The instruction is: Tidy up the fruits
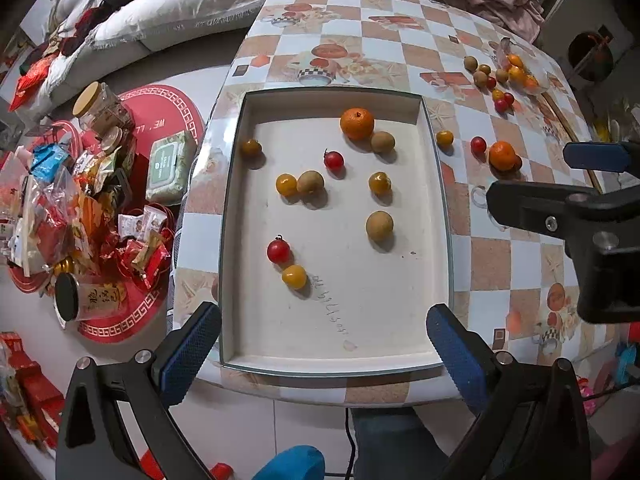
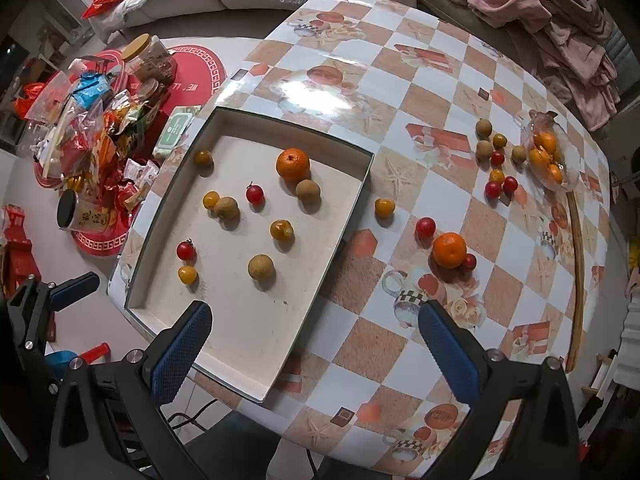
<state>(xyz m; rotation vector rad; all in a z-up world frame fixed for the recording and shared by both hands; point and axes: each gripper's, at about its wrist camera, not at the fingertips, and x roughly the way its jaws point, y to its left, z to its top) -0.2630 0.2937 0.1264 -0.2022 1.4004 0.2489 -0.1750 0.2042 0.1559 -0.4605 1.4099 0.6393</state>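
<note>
- Left wrist view: our left gripper (image 1: 320,344) hangs released, its blue-padded fingers (image 1: 192,356) spread wide and holding nothing, over the near edge of the shallow white rectangular tray (image 1: 236,240).
- The tray rests on the checkered orange-and-white tablecloth (image 1: 400,40). Inside it, a large orange mandarin (image 1: 357,123) sits toward 12 o'clock, touching a round brown longan (image 1: 383,142).
- Near the tray's centre lies a small red cherry tomato (image 1: 333,159); at 9 o'clock of it, a yellow cherry tomato (image 1: 286,184) touches a second brown longan (image 1: 310,182).
- Toward 7 o'clock a red stemmed tomato (image 1: 278,251) sits just above a yellow one (image 1: 294,277).
- Our right gripper (image 1: 560,184) enters at 3 o'clock (we cannot tell its state from here).
- Right wrist view: our right gripper (image 2: 316,344) is likewise released and empty, fingers wide apart above the tablecloth just beside the tray's right wall (image 2: 352,216).
- Outside the tray at 1 o'clock, a second orange mandarin (image 2: 449,250) touches a small red tomato (image 2: 468,261).
- Further toward 1 o'clock, loose small fruits lie near a clear plastic bag of orange fruit (image 2: 546,156).
</note>
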